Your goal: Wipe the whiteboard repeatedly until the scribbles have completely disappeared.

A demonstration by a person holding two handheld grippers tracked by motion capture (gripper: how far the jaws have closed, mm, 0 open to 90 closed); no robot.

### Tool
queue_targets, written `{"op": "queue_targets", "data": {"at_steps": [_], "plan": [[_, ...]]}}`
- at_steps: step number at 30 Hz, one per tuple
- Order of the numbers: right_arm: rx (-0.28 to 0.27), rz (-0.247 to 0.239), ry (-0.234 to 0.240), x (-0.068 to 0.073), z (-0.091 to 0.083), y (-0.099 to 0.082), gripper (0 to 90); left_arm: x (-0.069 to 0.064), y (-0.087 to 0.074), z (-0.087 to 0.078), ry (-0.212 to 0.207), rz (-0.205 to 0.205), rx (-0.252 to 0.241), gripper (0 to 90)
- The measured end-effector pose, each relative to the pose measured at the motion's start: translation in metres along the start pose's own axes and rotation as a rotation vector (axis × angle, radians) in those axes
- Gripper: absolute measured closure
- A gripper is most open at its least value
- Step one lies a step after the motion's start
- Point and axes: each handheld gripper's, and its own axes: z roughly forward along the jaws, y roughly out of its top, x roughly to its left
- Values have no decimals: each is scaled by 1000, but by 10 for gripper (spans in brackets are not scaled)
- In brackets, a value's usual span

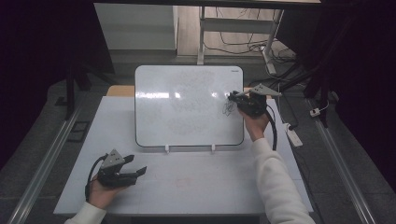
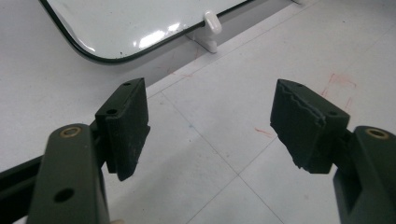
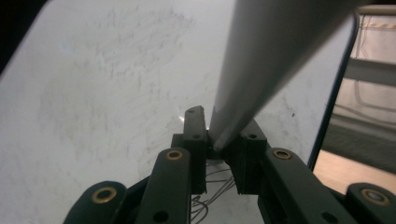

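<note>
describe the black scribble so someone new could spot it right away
Start at the whiteboard propped on the table. Follow it to its right edge, where the right hand-held gripper holds a marker. The scribble is the board's one dark tangle of lines.

floor: grey carpet, dim | top centre: white desk legs, tangled cables | right: power strip

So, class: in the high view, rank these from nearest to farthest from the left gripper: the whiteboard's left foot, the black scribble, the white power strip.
From the left gripper:
1. Left foot, at the whiteboard's bottom edge.
2. Black scribble, on the board's right side.
3. White power strip, on the floor, far right.
</note>
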Motion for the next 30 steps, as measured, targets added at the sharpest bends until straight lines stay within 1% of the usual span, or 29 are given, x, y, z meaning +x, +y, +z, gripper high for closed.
{"op": "queue_targets", "data": {"at_steps": [2, 3, 4, 5, 7, 8, 9, 10, 11, 12, 13, 14, 15, 16, 17, 18, 19, 20, 21, 22, 23, 24, 25, 26, 27, 28, 29, 30], "plan": [[50, -61, 71, 15, 4, -6, 774, 1, 0, 0, 0, -3, 0, 289], [65, -100, 78, 20, 4, -8, 774, 2, 0, 1, 1, -6, 2, 289], [73, -116, 72, 20, 3, -7, 774, 2, 0, 2, 0, -7, 5, 289], [66, -103, 68, 16, 3, -6, 774, 2, 0, 2, 1, -6, 6, 289], [20, -71, -6, 4, -2, -1, 774, 1, 0, 2, 0, -1, 8, 289], [20, -71, -6, 4, -2, -1, 774, 0, 0, 2, -1, 0, 7, 289], [-1, -42, -27, -3, -3, 1, 774, 0, 0, 1, -1, 0, 5, 289], [-23, 13, -23, -10, -4, 1, 774, 0, 0, 1, 0, 0, 3, 289], [-23, 13, -23, -10, -4, 1, 774, 0, 0, 0, 1, -2, 2, 289], [-19, 1, -21, -8, -4, 0, 774, 1, 0, 0, 2, -4, 1, 289], [1, -14, 13, -3, -3, -2, 774, 2, 0, 1, 2, -6, 2, 289], [46, -65, 76, 9, 0, -8, 774, 2, 0, 1, 2, -8, 3, 289], [56, -104, 69, 12, -1, -8, 774, 3, 0, 2, 0, -8, 5, 289], [60, -110, 64, 9, -1, -6, 774, 3, 0, 2, 0, -7, 6, 289], [42, -93, 31, 4, -3, -3, 774, 2, 0, 3, 0, -6, 7, 289], [15, -72, -17, -4, -6, 0, 774, 2, 0, 3, -1, -4, 8, 289], [-7, -44, -54, -13, -9, 4, 774, 1, 0, 2, -2, -2, 6, 289], [-7, -44, -54, -13, -9, 4, 774, 0, 0, 2, -1, -1, 4, 289], [-24, -4, -66, -20, -10, 6, 774, 0, 0, 1, 0, 1, 3, 289], [-30, 17, -59, -25, -11, 7, 774, 0, 0, 0, 0, 0, 1, 289], [-28, 7, -61, -24, -11, 6, 774, 1, 0, 0, 1, -3, -1, 289], [-16, -17, -60, -20, -11, 5, 774, 1, 0, 0, 0, -5, 0, 289], [0, -30, -37, -16, -10, 3, 774, 2, 0, 1, 1, -8, 1, 289], [34, -51, 18, -8, -10, -4, 774, 2, 0, 1, 0, -9, 1, 289], [46, -77, 19, -6, -11, -6, 774, 3, 0, 1, -2, -8, 2, 289], [51, -87, 16, -6, -12, -5, 774, 2, 0, 2, -1, -5, 4, 289], [51, -87, 16, -6, -12, -5, 774, 2, 0, 2, -1, -5, 4, 289], [44, -81, 3, -9, -13, -3, 774, 1, 0, 2, -2, -4, 6, 289]]}}
